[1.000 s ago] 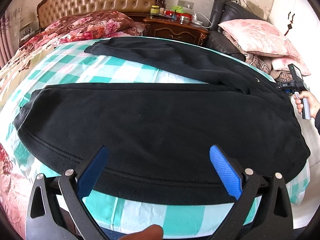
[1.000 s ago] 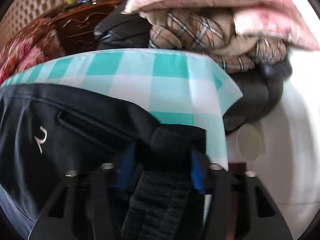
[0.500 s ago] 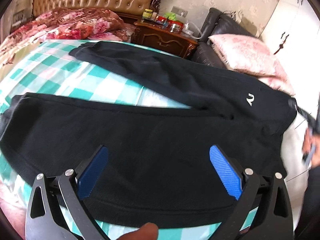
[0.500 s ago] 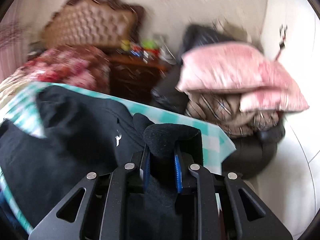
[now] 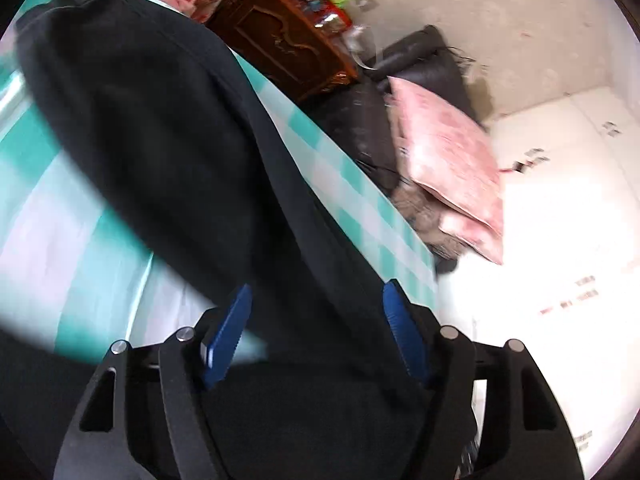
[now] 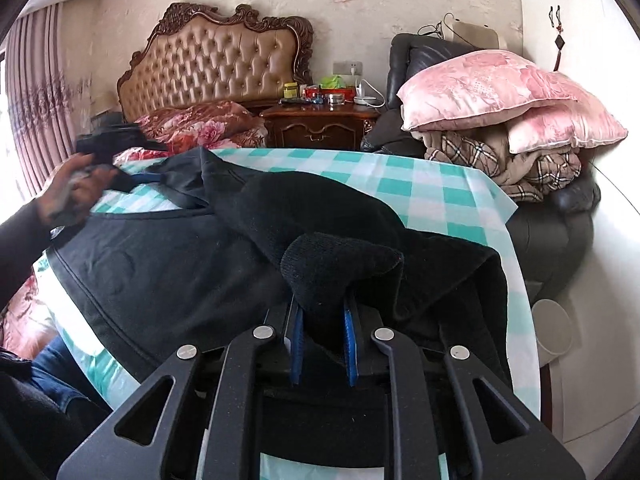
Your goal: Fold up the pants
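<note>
The black pants point(image 6: 168, 256) lie on the green-checked bed sheet point(image 6: 432, 184). My right gripper point(image 6: 322, 320) is shut on the ribbed waistband point(image 6: 340, 264) and holds it lifted over the pants. My left gripper point(image 5: 316, 332) has its blue pads apart with dark pants fabric point(image 5: 160, 120) running between them; the view is blurred, so whether the pads press the cloth is unclear. In the right wrist view the left gripper point(image 6: 120, 140) is at the far left, in a hand, over a pant leg end.
A tufted headboard point(image 6: 216, 64) and floral quilt point(image 6: 200, 124) are at the back. A wooden nightstand point(image 6: 320, 128) stands beside a black chair piled with pink pillows point(image 6: 480, 88) and a plaid blanket point(image 6: 500, 160). The bed's right edge drops to a white floor.
My left gripper swung from the near trouser leg toward the far leg, and fabric now sits between its pads. My right gripper carried the waistband up and leftward over the pants.
</note>
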`<state>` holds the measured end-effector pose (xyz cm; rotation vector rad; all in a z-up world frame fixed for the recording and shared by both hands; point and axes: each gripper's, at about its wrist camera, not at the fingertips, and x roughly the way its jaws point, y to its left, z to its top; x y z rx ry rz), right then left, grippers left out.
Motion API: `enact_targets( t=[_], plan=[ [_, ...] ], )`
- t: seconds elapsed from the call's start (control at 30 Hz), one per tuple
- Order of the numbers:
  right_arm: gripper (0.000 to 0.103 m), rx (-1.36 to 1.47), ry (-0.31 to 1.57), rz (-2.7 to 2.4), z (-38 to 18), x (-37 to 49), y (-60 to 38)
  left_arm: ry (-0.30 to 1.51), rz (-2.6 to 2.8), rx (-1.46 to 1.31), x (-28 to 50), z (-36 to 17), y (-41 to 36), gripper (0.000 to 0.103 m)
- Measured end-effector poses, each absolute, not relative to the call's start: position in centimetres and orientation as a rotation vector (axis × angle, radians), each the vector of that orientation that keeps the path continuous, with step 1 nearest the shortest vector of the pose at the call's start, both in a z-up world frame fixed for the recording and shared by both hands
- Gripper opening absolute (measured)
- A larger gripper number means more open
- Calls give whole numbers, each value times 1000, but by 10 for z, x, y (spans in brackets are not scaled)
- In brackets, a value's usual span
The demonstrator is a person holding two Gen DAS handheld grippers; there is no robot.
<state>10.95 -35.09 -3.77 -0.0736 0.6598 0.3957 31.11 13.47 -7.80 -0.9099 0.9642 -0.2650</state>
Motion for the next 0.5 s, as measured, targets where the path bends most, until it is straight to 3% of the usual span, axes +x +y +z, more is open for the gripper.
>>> enact_targets(
  t=[0.03,0.1,0.27,0.3,0.33,0.37,0.5],
  plan=[
    [17,-75,656,396,-38,104,-352,976,-247,-945,328,-85,137,57],
    [17,-79,651,397,-35,105,-353,999,-224,-1005,352,-97,143,52],
    [17,-90,658,406,-35,105,-355,1044,-141,-1094,403,-122,152,52],
    [17,-92,661,407,-35,105,-356,1047,-131,-1115,408,-126,155,47],
    [17,-94,663,406,-36,105,-357,1047,-129,-1128,414,-131,157,19],
    [17,-96,666,403,-35,106,-358,1057,-139,-1115,422,-131,157,7],
    [17,-86,662,384,-32,109,-368,983,-200,-1057,405,-87,165,7]
  ],
)
